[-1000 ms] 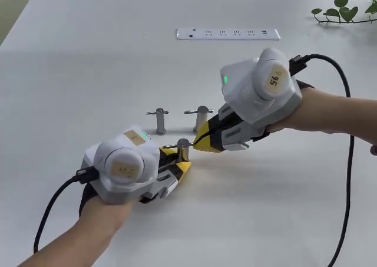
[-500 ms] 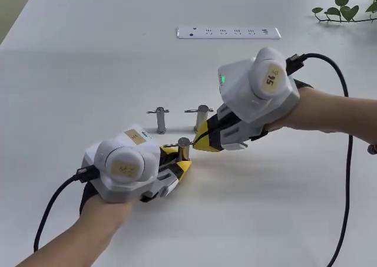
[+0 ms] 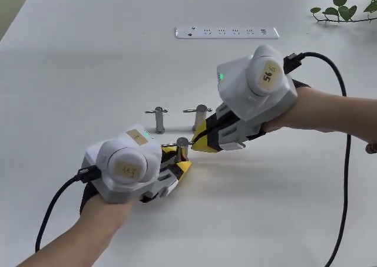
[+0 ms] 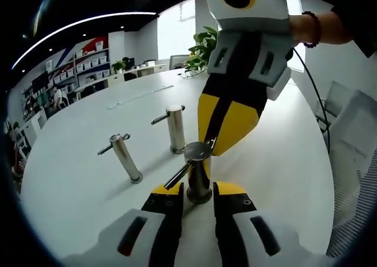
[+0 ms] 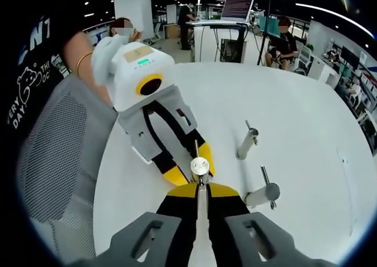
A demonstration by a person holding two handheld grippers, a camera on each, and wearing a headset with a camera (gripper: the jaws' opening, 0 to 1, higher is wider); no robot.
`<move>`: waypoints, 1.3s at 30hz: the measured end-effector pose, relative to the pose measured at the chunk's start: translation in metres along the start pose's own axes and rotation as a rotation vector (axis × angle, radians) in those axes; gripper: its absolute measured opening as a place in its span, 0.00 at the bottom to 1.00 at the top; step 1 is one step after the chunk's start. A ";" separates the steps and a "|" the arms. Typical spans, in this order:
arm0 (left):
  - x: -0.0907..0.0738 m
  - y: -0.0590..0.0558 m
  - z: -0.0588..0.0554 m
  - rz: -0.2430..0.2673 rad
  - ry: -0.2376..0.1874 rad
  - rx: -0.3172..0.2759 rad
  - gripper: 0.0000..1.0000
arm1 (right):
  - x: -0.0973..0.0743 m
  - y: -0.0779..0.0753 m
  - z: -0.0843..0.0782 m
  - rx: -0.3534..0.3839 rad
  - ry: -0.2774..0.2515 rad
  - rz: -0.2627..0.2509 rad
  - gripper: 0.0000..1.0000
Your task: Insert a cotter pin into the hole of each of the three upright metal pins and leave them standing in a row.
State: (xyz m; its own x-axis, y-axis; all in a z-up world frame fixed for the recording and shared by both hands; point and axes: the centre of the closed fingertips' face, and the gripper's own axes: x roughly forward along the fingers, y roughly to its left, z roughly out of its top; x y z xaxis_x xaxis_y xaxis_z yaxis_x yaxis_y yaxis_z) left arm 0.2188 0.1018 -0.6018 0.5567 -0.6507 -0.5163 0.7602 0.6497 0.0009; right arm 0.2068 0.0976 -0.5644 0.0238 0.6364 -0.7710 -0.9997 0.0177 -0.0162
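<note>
Steel and upright, the nearest metal pin (image 4: 198, 170) stands between the jaws of the left tongs (image 4: 199, 194), which are closed on its lower part and hold it on the white surface (image 3: 88, 72). A cotter pin (image 4: 175, 177) passes through the hole near its top, and its thin end pokes out on the side away from the right tongs (image 3: 197, 142). The right tongs come in from the opposite side, their yellow tips touching the pin's head. Their jaws are pressed together on the cotter pin's other end, and in the right gripper view the tips meet just under the round pin top. The two pairs of tongs face each other tip to tip, with the held pin between them

Beyond the left tongs' tips and off to their left stand two more pins. The second metal pin (image 4: 175, 128) is just beside the right tongs, and the third metal pin (image 4: 125, 158) is further out to the left, apart from it. Both are upright, and each carries its own cotter pin crosswise near the top. The held pin stands out of line with those two, on the left tongs' side of them

Well past both pairs of tongs a white power strip (image 3: 227, 32) lies flat, and a green plant (image 3: 339, 9) shows off beyond the right tongs
</note>
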 end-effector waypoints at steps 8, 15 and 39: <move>-0.006 0.004 -0.003 -0.005 0.007 -0.016 0.29 | 0.002 0.000 0.005 0.037 -0.023 -0.011 0.13; -0.017 0.007 -0.009 0.002 0.021 -0.046 0.35 | 0.005 0.000 0.010 0.068 -0.053 -0.018 0.17; -0.046 0.013 -0.002 0.008 -0.025 -0.103 0.49 | 0.029 0.000 0.010 0.118 -0.072 -0.035 0.12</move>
State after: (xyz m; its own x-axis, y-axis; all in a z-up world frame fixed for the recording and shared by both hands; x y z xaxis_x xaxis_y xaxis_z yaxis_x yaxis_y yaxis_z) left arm 0.2023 0.1407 -0.5801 0.5716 -0.6541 -0.4954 0.7179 0.6911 -0.0842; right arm 0.2071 0.1242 -0.5803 0.0629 0.6875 -0.7235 -0.9910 0.1288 0.0363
